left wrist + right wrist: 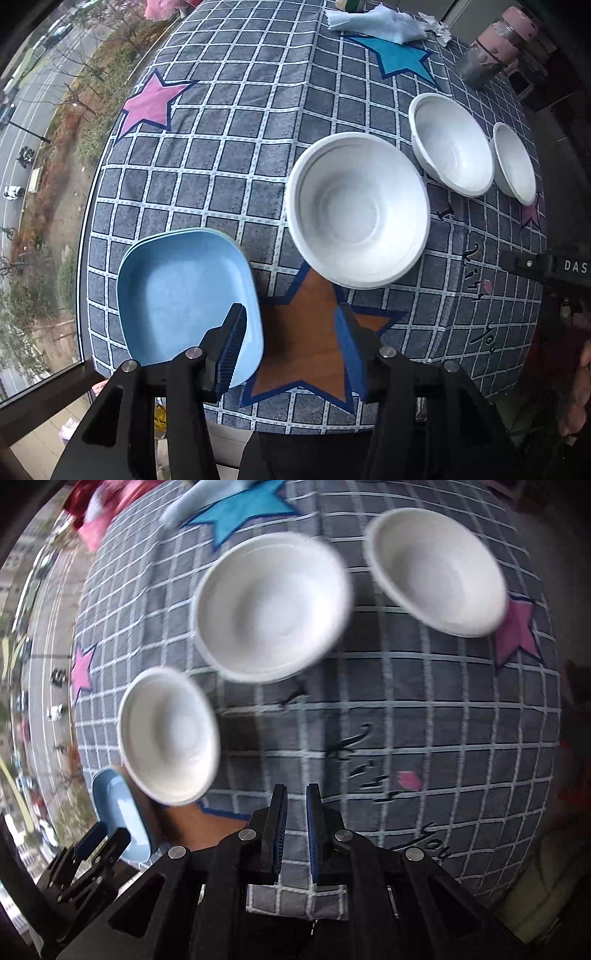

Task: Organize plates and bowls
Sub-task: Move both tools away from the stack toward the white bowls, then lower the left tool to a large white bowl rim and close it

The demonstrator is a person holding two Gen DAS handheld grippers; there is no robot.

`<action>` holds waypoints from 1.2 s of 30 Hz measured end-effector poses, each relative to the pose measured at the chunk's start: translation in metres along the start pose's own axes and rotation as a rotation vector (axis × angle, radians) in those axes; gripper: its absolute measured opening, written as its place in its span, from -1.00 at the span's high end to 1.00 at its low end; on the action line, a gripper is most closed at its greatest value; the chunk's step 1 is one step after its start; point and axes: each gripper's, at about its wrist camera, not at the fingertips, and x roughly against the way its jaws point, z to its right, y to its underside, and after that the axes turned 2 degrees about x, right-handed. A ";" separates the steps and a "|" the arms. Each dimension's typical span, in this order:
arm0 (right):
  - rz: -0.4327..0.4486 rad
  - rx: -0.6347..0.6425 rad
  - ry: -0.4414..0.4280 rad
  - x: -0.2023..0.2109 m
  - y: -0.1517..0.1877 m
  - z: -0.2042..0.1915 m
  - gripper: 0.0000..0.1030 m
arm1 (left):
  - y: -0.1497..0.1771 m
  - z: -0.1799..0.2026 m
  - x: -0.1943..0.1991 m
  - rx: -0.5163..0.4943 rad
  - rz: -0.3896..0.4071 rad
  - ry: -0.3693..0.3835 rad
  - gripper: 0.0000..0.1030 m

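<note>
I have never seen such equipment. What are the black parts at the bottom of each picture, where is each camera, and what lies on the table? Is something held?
The black parts are two hand-held grippers; a person carries one in each hand, and no robot arm is involved. Each picture comes from a wide-angle camera on one gripper, looking down along its fingers.

In the left view, the left gripper stands open over an orange star on the checked tablecloth, holding nothing. Beside it lie stacked blue plates and three white bowls, all empty.

In the right view, which is blurred, the right gripper is shut and empty above bare tablecloth.
</note>
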 end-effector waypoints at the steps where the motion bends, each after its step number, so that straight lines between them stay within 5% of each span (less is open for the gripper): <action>1: 0.008 -0.013 -0.002 0.001 -0.002 0.006 0.79 | -0.001 0.004 0.001 -0.004 -0.001 0.004 -0.05; 8: 0.033 -0.113 -0.037 0.007 -0.027 0.044 0.79 | -0.020 0.040 0.005 -0.043 -0.005 0.038 -0.05; 15: 0.025 -0.183 -0.092 0.010 -0.043 0.071 0.76 | -0.076 0.081 0.011 -0.053 0.003 0.103 -0.05; 16: 0.025 -0.186 -0.104 0.012 -0.044 0.074 0.62 | -0.086 0.088 0.010 -0.065 0.006 0.102 -0.08; 18: 0.043 -0.197 -0.110 0.012 -0.049 0.074 -0.55 | -0.104 0.101 0.006 -0.087 0.007 0.091 -0.12; 21: 0.131 -0.170 -0.059 0.024 -0.056 0.069 -0.52 | -0.128 0.115 -0.006 -0.108 -0.006 0.086 -0.13; 25: 0.122 -0.178 -0.065 0.022 -0.065 0.066 -0.48 | -0.150 0.122 -0.026 -0.129 -0.033 0.055 -0.12; 27: 0.113 -0.187 -0.077 0.015 -0.071 0.062 -0.19 | -0.158 0.122 -0.035 -0.134 -0.047 0.047 -0.12; 29: 0.096 -0.195 -0.094 0.008 -0.073 0.058 -0.12 | -0.166 0.120 -0.043 -0.135 -0.059 0.044 -0.12; 36: 0.088 -0.196 -0.087 -0.009 -0.087 0.044 -0.11 | -0.181 0.116 -0.064 -0.151 -0.084 0.045 -0.12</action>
